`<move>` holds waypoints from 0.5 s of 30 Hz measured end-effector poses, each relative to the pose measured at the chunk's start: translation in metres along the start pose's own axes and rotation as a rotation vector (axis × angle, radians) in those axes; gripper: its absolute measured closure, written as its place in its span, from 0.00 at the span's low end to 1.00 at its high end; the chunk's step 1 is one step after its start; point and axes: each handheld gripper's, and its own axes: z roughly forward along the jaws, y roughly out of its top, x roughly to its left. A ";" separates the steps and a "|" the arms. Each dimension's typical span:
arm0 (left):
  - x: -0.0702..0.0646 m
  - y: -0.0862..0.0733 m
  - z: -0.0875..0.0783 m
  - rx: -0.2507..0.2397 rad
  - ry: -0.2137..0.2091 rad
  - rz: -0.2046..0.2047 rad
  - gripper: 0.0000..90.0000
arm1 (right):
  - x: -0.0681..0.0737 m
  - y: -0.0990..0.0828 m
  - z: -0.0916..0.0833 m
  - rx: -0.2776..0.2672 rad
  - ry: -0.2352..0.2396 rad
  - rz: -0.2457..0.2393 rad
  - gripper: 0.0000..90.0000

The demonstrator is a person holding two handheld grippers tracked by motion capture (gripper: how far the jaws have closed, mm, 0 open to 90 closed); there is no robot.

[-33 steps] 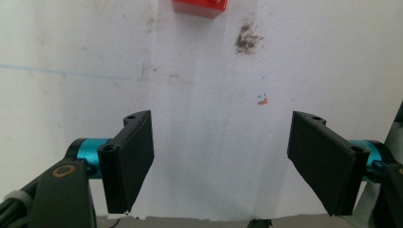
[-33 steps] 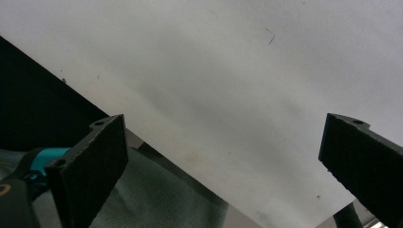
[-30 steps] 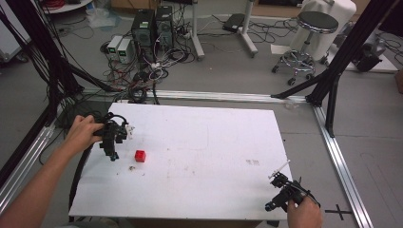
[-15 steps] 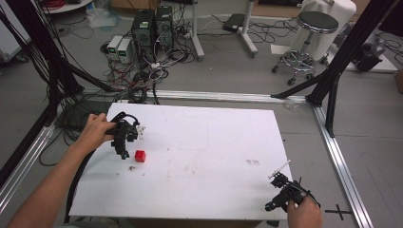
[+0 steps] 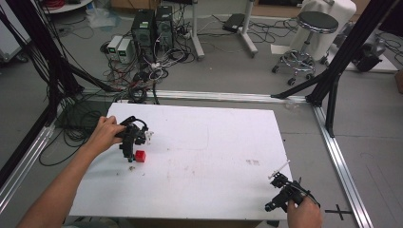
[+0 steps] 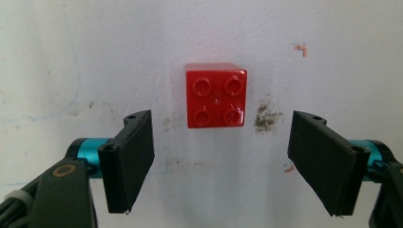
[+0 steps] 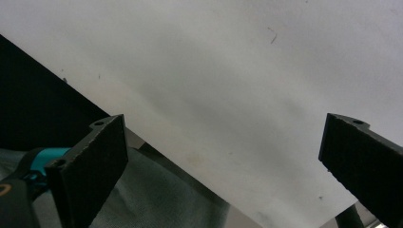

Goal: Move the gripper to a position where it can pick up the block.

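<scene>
left gripper, jaws wide, poised above the red brick near the desk's left edge, apparently to straddle it; right gripper, jaws wide, idle at the near right corner

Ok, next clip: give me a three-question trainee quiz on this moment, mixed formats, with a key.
1. True or false: the left gripper is shut on the red brick.
2. Multiple choice: where on the table is the right gripper?
A. at the far left corner
B. in the middle
C. near the right corner on the person's side
3. Fill in: the brick's top shows ___ studs in the left gripper view.

Key
1. False: the jaws stand apart, the brick lies on the table just beyond them, untouched.
2. C
3. four
</scene>
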 end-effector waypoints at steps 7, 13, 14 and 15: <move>0.000 0.004 0.006 -0.003 -0.007 0.007 0.27 | -0.001 -0.001 0.000 -0.006 0.003 0.004 0.02; -0.002 0.006 0.011 -0.020 0.004 0.007 0.27 | -0.001 -0.001 0.000 -0.002 0.002 0.004 0.02; -0.001 0.006 0.012 -0.021 0.011 0.014 0.27 | -0.001 -0.001 0.000 0.000 0.002 0.002 0.02; -0.001 0.007 0.013 -0.018 0.010 0.014 0.27 | 0.000 -0.001 0.001 -0.001 0.001 0.002 0.02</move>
